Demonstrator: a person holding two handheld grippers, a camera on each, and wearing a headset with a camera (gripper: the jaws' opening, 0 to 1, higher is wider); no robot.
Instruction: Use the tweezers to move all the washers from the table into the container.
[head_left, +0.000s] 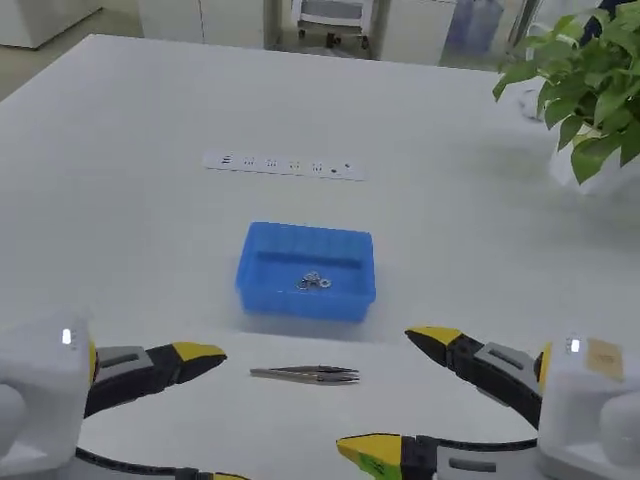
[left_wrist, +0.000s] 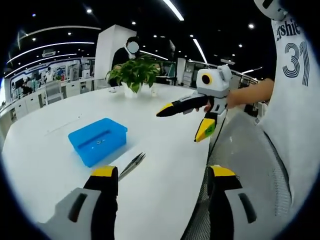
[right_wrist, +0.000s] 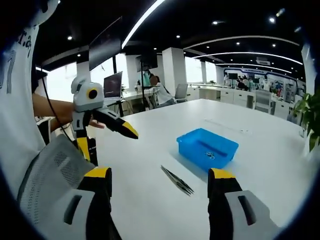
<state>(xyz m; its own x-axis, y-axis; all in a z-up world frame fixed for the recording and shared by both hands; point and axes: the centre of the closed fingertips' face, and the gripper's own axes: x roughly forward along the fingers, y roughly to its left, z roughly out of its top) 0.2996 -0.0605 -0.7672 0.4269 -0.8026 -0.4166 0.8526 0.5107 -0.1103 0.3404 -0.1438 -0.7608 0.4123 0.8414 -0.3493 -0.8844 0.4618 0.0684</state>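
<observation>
A slim pair of metal tweezers (head_left: 305, 374) lies flat on the white counter (head_left: 120, 120), just in front of a shallow blue container (head_left: 300, 300) and between the two hand-held tools. We judge the tweezers light, springy and slick, likely to skid or spin on the smooth surface if nudged from one side. The best hold looks to be across the two arms near the middle, where a squeeze closes the tips (too near the joined end and they would not close at all). A small cluster of washers (head_left: 314, 282) rests on the floor of the container. If any lie on the counter, they are too small for us to make out. We take them to be thin, hard and flat, awkward to pinch and easy to flick away. The left tool (head_left: 215, 415) hangs near the tweezers' joined end with its yellow-tipped jaws spread wide and holding nothing. The right tool (head_left: 375, 390) hangs just beside the pointed end, equally spread and empty. Beyond the container a white power strip (head_left: 283, 165) lies well apart from the work, and a leafy potted plant (head_left: 585, 90) stands at the far right. Nothing stands between either tool and the tweezers, or between the tweezers and the container.
</observation>
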